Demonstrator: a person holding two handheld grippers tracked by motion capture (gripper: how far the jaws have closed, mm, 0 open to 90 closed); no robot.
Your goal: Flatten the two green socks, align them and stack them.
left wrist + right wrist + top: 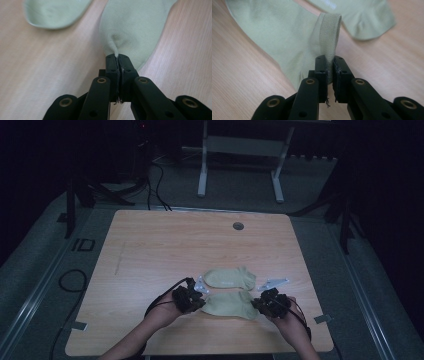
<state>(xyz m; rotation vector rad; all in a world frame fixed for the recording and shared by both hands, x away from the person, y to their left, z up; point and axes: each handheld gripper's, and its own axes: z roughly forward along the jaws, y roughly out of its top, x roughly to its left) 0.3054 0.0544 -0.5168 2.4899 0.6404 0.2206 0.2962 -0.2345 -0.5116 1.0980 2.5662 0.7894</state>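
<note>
Two pale green ankle socks lie on the wooden table [150, 250]. The far sock [230, 278] rests flat. The near sock [229, 304] is stretched between both grippers. My left gripper [201, 302] is shut on its toe end, where the fabric puckers up into the jaws [117, 57]; the near sock [135, 27] spreads beyond and the far sock [55, 12] lies at upper left. My right gripper [256, 306] is shut on the ribbed cuff [329, 30], which stands up as a loop from the near sock [279, 32]; the far sock [362, 15] lies behind.
A round cable hole [238, 226] sits near the table's far edge. White legs of another table [202, 170] stand on the floor behind. Black cables [72, 280] loop on the floor at the left. A person's hands hold both grippers near the front edge.
</note>
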